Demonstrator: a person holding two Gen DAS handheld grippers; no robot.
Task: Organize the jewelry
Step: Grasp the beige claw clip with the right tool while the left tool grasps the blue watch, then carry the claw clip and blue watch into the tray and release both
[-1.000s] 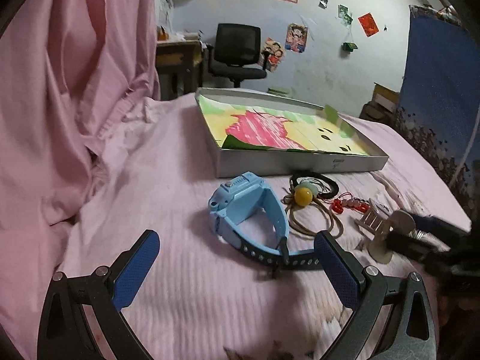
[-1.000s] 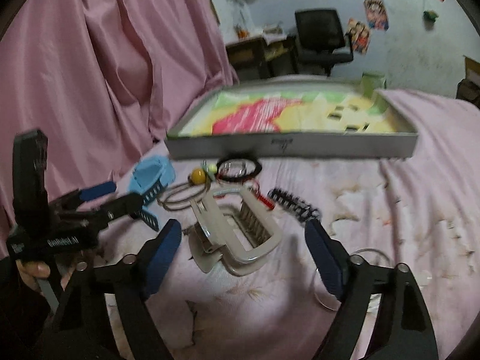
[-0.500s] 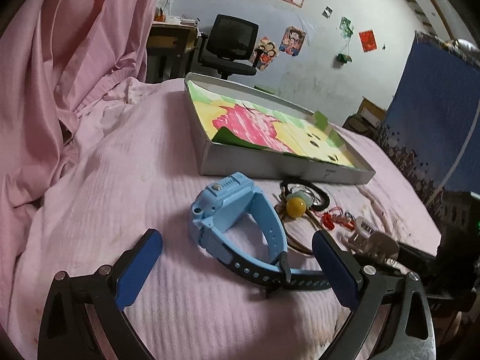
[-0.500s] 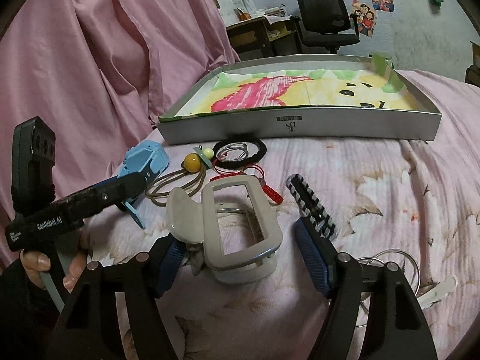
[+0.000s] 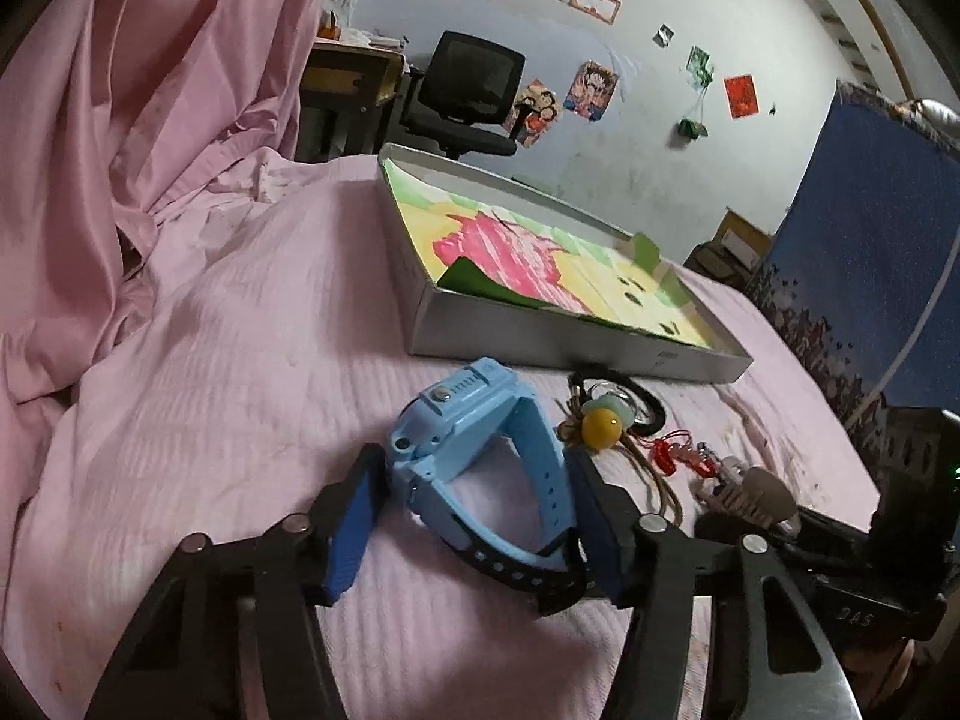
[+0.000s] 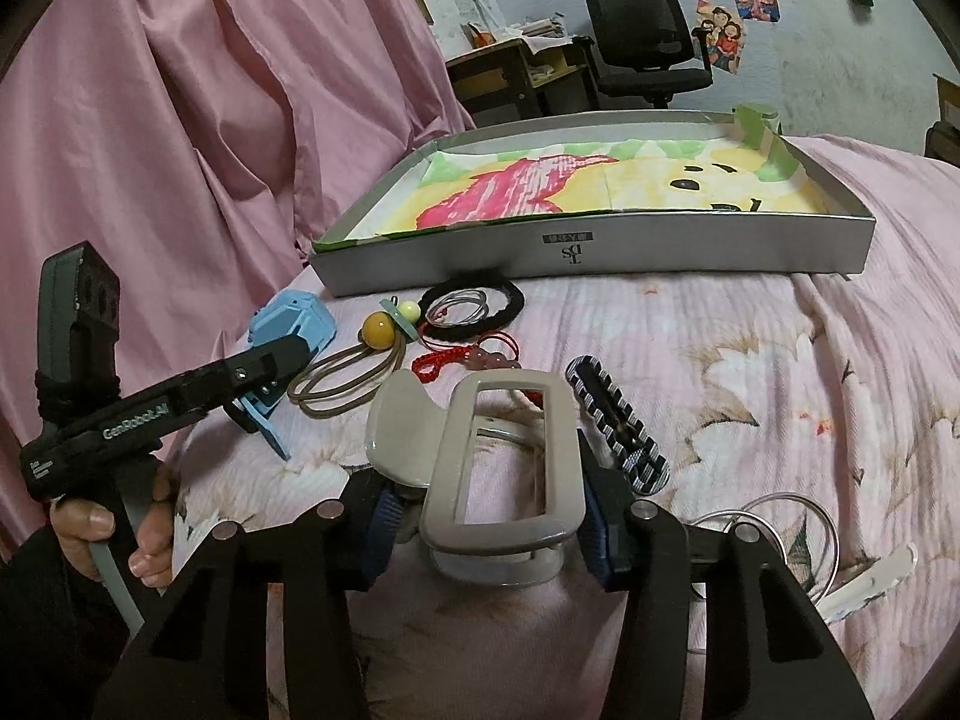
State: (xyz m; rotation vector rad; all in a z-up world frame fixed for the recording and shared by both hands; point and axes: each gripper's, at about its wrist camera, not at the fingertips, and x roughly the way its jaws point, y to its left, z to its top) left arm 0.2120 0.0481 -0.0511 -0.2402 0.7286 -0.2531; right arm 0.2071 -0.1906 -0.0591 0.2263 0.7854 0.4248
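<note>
Sitting low in the left-wrist frame, the blue watch (image 5: 480, 468) is on the pink bed (image 5: 240, 372) with the left gripper (image 5: 474, 516) fingers closed against both its sides. Low center of the right-wrist view, the right gripper (image 6: 486, 534) fingers are clamped on a beige hair claw (image 6: 498, 468). Above those sit a yellow bead cord (image 6: 360, 360), black hair tie (image 6: 474, 303) and the tray (image 6: 600, 252).

Watch (image 5: 480, 456) left of hair claw (image 6: 498, 468); tray (image 6: 600, 252) behind both.
</note>
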